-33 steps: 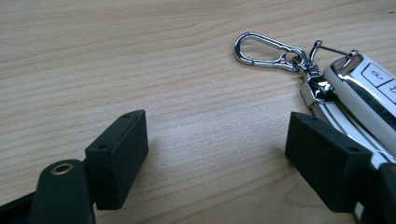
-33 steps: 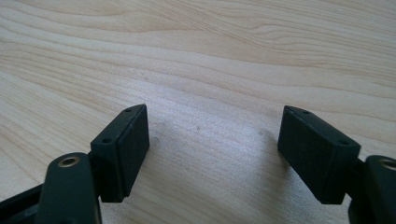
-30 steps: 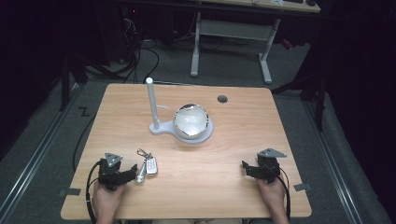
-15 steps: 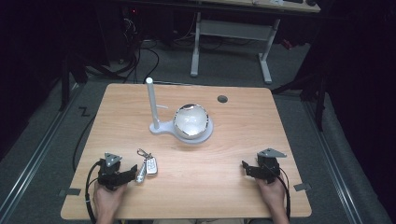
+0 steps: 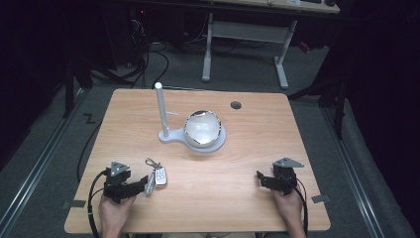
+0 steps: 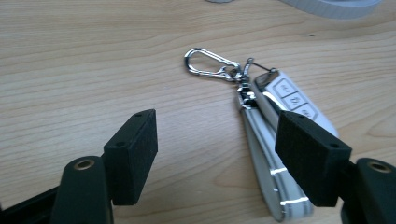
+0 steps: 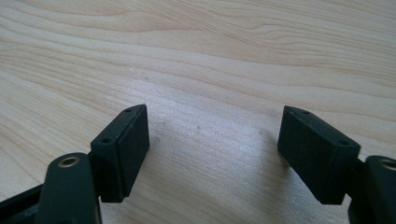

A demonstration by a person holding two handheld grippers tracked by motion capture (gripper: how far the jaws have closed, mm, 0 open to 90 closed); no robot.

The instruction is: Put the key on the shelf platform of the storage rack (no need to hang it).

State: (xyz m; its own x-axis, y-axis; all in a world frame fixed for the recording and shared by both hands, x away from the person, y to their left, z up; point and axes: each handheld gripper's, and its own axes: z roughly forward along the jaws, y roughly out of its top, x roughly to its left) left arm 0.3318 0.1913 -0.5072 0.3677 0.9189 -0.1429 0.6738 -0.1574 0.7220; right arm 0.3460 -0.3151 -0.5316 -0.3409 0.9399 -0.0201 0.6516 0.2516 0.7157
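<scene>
A white key fob (image 5: pixel 160 175) with a silver carabiner (image 6: pixel 208 63) and a white strap (image 6: pixel 271 172) lies flat on the wooden table (image 5: pixel 247 148), near the front left. My left gripper (image 5: pixel 147 184) sits just left of it and points at it. In the left gripper view, the left gripper (image 6: pixel 219 126) is open. Its jaws have just been closing a little. The fob (image 6: pixel 289 100) and strap lie by the right pad, and nothing is pressed between the pads. My right gripper (image 5: pixel 259 177) rests at the front right. In its own view the right gripper (image 7: pixel 215 119) is open over bare wood.
A white stand with an upright post (image 5: pixel 161 109) and a shiny round bowl (image 5: pixel 203 129) sits mid-table behind the fob. A dark cable hole (image 5: pixel 236 105) is at the far edge. Desk legs and cables stand on the dark floor beyond.
The left gripper has risen slightly beside the key fob and its jaws stand a little narrower. The right gripper has kept still.
</scene>
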